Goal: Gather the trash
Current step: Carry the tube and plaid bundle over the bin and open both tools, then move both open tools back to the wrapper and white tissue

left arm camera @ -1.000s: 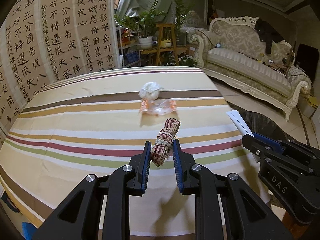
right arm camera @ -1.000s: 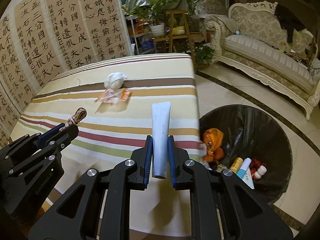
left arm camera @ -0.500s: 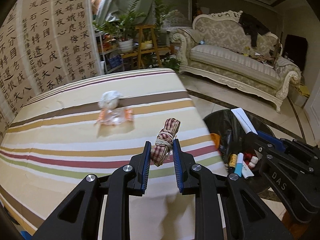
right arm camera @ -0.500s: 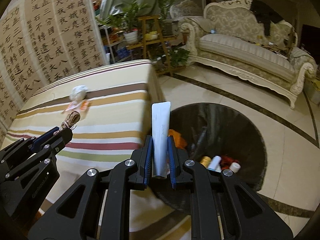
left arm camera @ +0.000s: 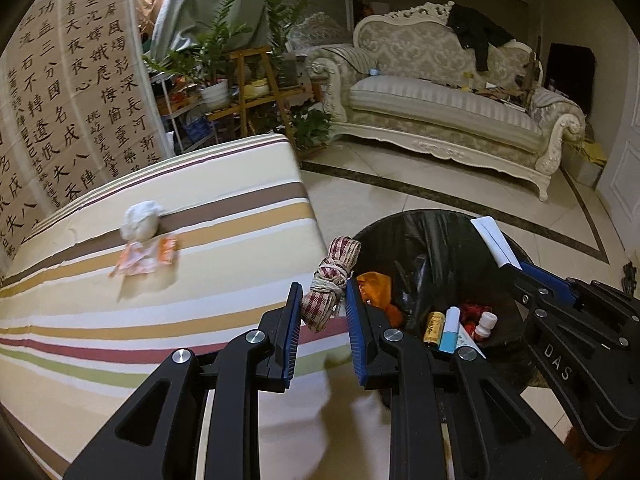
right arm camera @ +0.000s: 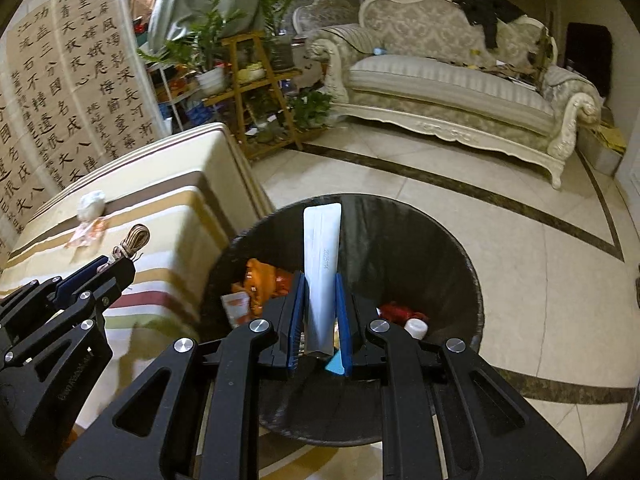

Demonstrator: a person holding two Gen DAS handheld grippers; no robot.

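My left gripper (left arm camera: 322,312) is shut on a red-checked cloth bundle tied with string (left arm camera: 330,286), held over the table's right edge beside the black-lined trash bin (left arm camera: 424,236). My right gripper (right arm camera: 319,312) is shut on a flattened white tube (right arm camera: 321,264) and holds it upright over the open bin (right arm camera: 448,248). The bin holds orange wrappers, small bottles and red scraps. A crumpled white tissue ball (left arm camera: 140,220) and an orange-and-clear wrapper (left arm camera: 146,258) lie on the striped tablecloth (left arm camera: 100,320). The right gripper (left arm camera: 516,266) with the tube shows in the left wrist view.
The bin stands on the tiled floor (right arm camera: 540,240) right of the table. An ornate cream sofa (left arm camera: 448,108) is at the back right. A plant stand (left arm camera: 248,92) and a calligraphy screen (left arm camera: 68,92) stand behind the table. The left gripper (right arm camera: 106,268) shows in the right wrist view.
Both grippers swung right from over the table toward the bin, carrying their items. The tube is now above the bin's opening; the cloth bundle is at the table's edge.
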